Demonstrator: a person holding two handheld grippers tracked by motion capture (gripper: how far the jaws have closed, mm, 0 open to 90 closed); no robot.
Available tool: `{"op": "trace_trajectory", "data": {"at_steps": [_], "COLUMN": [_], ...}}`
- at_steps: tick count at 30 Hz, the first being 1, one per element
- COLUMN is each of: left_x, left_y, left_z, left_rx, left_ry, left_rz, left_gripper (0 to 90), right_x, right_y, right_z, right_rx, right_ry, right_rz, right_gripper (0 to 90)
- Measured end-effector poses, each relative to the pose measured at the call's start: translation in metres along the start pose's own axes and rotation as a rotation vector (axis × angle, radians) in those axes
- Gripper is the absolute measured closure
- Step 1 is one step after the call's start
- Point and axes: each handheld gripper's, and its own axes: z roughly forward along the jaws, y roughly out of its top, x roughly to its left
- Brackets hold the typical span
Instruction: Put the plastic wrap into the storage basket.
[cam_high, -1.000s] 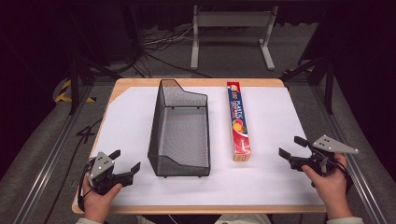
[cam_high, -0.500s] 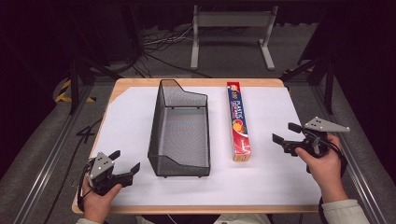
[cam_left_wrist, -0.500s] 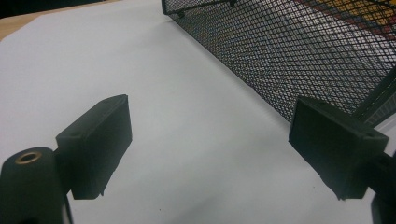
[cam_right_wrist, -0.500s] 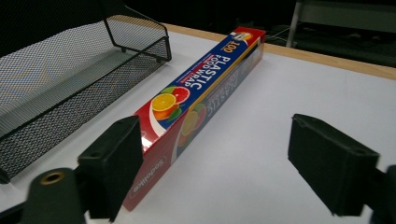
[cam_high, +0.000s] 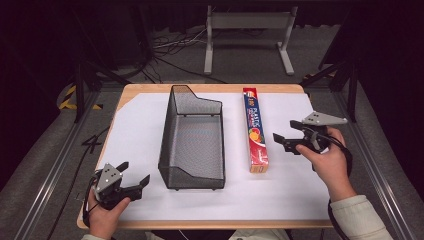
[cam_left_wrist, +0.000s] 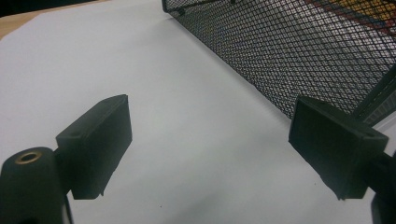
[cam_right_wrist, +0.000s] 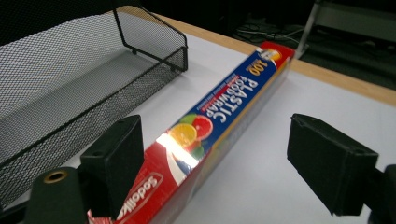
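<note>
Held wide open and empty, the right gripper (cam_high: 286, 141) has been carried inward from the table's right edge over the last second and is now poised just beside the plastic wrap box (cam_high: 254, 129), which lies flat between it and the mesh basket (cam_high: 192, 137). A grasp of the box is judged to be imminent, probably for placing in the basket. At the near left corner, the left gripper (cam_high: 131, 176) has been kept still, likewise open and empty.
</note>
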Motion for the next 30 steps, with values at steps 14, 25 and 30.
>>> {"op": "trace_trajectory", "data": {"at_steps": [14,25,30], "left_x": [-0.001,-0.001,0.0], "left_y": [0.001,0.0,0.001], "left_z": [0.002,0.001,0.001], "left_rx": [0.007,0.011,0.009], "left_ry": [-0.013,-0.022,-0.019], "left_rz": [0.013,0.01,0.014], "left_gripper": [14.1,14.1,14.1], "right_x": [0.019,0.031,0.035], "right_y": [0.038,0.053,0.057], "right_z": [0.045,0.072,0.081], "right_rx": [0.101,0.179,0.194], "right_ry": [-0.046,-0.167,-0.197], "right_rz": [0.1,0.199,0.215], "right_gripper": [17.3,17.4,17.5]}}
